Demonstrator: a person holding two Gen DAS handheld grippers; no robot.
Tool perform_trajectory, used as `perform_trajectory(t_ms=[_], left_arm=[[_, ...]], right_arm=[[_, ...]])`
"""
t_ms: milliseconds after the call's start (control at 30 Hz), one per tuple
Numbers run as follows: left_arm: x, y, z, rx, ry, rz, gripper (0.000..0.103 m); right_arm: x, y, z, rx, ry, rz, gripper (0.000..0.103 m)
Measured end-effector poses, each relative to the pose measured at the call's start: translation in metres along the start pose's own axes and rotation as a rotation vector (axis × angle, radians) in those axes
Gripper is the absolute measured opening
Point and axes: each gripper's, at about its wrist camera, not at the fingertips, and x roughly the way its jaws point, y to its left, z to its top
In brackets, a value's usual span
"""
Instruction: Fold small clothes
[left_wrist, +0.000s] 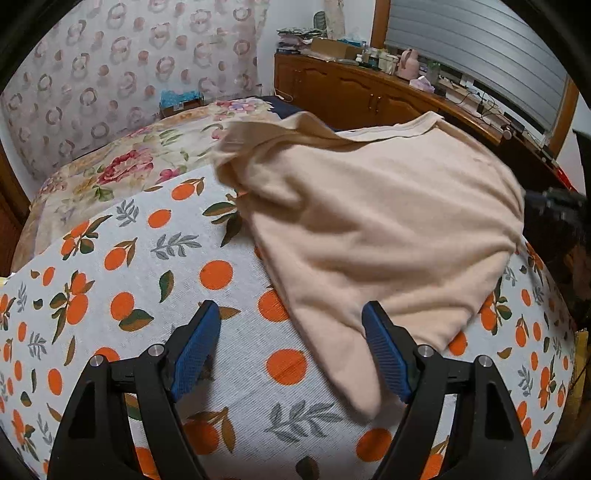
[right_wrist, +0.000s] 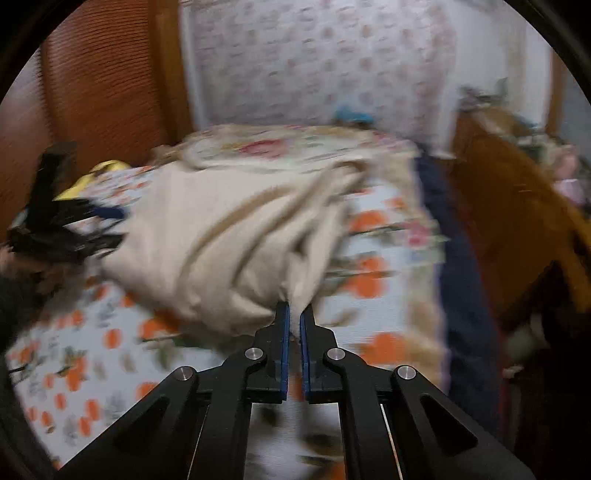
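Observation:
A cream-coloured small garment (left_wrist: 376, 221) lies rumpled on the orange-print bedsheet (left_wrist: 147, 266). In the left wrist view my left gripper (left_wrist: 291, 314) hovers open over the garment's near corner, which runs down between the blue fingertips (left_wrist: 384, 347) without being pinched. The right wrist view is blurred. There my right gripper (right_wrist: 294, 314) is shut on a bunched edge of the cream garment (right_wrist: 221, 240), and the cloth stretches away from the tips. The other gripper shows as a dark shape at the left edge (right_wrist: 62, 225).
A floral quilt (left_wrist: 122, 166) lies beyond the sheet, against a patterned curtain (left_wrist: 129, 66). A wooden cabinet (left_wrist: 362, 92) with clutter on top runs along the right side of the bed. A yellow item (right_wrist: 92, 177) lies at the far left.

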Motion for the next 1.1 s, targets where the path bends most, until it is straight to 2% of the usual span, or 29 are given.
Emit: perform_trajectory(t_ms=[100,267,400,467,567,767,800,833,867,967,1067,1100], left_arm=[[0.000,-0.001,-0.002,0.004,-0.005,0.001,0.081],[-0.001,0.000,-0.003,0.002,-0.009,0.001,0.081],[-0.001,0.000,-0.002,0.003,-0.014,0.001,0.081],[-0.002,0.000,-0.003,0.001,-0.018,0.002,0.081],[-0.003,0.000,-0.005,-0.001,-0.023,0.004,0.081],[-0.003,0.000,-0.005,-0.002,-0.024,0.004,0.081],[-0.003,0.000,-0.005,-0.002,-0.023,0.004,0.081],[-0.003,0.000,-0.006,-0.001,-0.023,0.004,0.081],[-0.003,0.000,-0.006,-0.001,-0.024,0.004,0.081],[-0.004,0.000,-0.006,0.001,-0.023,0.005,0.081],[-0.005,-0.001,-0.006,0.002,-0.023,0.005,0.081],[-0.004,0.000,-0.006,0.000,-0.024,0.005,0.081]], right_arm=[[-0.005,-0.017,0.002,0.050,-0.003,-0.019,0.004],[0.001,-0.016,0.003,0.083,-0.016,0.003,0.005],[-0.003,-0.005,0.003,0.072,-0.035,-0.027,0.022],[-0.004,0.000,0.000,0.073,-0.045,-0.018,0.038],[-0.006,0.008,-0.005,0.053,-0.052,0.038,0.038],[0.022,0.008,-0.017,0.035,0.051,0.066,0.038],[0.026,0.007,-0.019,0.037,0.059,0.068,0.037],[0.031,0.004,-0.019,0.039,0.060,0.074,0.025],[0.032,0.003,-0.020,0.038,0.058,0.080,0.005],[0.021,-0.006,-0.017,0.048,0.013,0.066,0.002],[-0.007,-0.035,-0.016,0.152,-0.052,-0.027,0.002],[-0.011,-0.043,-0.018,0.186,-0.061,-0.033,0.002]])
